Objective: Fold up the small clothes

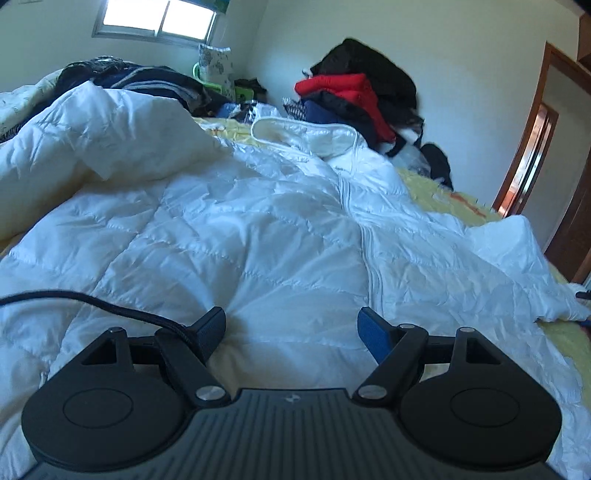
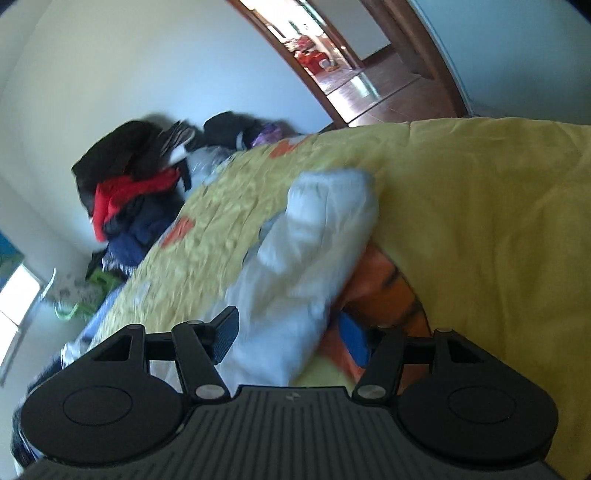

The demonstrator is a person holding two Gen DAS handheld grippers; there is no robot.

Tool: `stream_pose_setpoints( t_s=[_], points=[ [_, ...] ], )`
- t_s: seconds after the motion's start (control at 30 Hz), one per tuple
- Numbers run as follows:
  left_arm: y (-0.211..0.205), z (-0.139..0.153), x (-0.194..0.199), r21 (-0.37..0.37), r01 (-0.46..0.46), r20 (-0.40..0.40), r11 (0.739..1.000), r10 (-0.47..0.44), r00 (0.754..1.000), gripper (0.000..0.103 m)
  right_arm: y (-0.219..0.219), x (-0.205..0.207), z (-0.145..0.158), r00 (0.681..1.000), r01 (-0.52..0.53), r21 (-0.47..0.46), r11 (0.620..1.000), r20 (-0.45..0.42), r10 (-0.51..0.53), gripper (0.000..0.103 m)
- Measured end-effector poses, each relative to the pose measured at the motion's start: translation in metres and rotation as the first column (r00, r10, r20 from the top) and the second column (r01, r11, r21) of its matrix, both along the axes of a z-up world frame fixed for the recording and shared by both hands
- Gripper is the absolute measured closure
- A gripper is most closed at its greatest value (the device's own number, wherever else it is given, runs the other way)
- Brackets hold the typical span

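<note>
Covering most of the scene was one bed (image 2: 480, 206), spread with a yellow quilt that carried orange patches, and it serves here as the landmark. On the bed lay one white puffer jacket (image 1: 229, 236), front up, its zip closed along the middle and its collar pointing toward the far wall. The left wrist view alone showed this whole body of the jacket, together with a window (image 1: 159, 18) high behind the bed and a brown door frame at the bed's far right side. The right wrist view, tilted and blurred, alone showed one white sleeve (image 2: 306, 258) lifted off the bed and the open doorway (image 2: 332, 62) beyond the bed, with a tiled floor past it. Both views showed one heap of dark clothes (image 1: 354, 92) with a single red garment in it, piled at the wall by the bed's far edge.

Two claws were counted. The left claw (image 1: 291, 328) hovered low over the jacket's hem at the near edge of the bed, released, its two pads standing wide apart with only flat fabric under the gap. The right claw (image 2: 291, 336) had the sleeve's white fabric running between its pads; blur hid whether the pads pressed on it, so its state could not be told. One black cable (image 1: 74, 299) trailed across the jacket beside the left claw.
</note>
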State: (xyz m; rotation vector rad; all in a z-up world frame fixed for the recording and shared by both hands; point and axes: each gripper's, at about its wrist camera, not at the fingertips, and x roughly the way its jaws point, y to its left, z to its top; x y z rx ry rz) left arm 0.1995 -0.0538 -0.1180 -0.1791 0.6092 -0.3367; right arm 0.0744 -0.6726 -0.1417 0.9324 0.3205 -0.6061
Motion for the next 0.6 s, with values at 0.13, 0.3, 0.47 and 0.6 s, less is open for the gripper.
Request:
stream_pose_setpoints(
  t_s=[0.13,0.3,0.47,0.6],
  points=[
    [-0.003,0.020,0.025,0.010,-0.003,-0.026,1.000,0.003,1.000,0.024,0.013,0.012,0.035,0.944,0.205,-0.191,0.960,-0.223,-0.245,0.054],
    [-0.006,0.048,0.074,0.050,0.000,0.028,0.999,-0.001,1.000,0.018,0.072,0.043,0.092,0.962,0.074,-0.554,0.829,-0.181,-0.207,0.039],
    [-0.013,0.062,0.146,0.047,-0.045,0.025,0.998,0.044,0.999,0.017,0.148,0.145,0.124,0.933,-0.358,-0.505,0.786,-0.231,0.276,0.031],
    [-0.021,0.058,0.189,0.053,-0.052,0.064,0.997,0.048,0.997,0.017,0.244,0.250,0.132,0.804,-0.592,-0.535,0.602,-0.351,0.479,0.031]
  ],
)
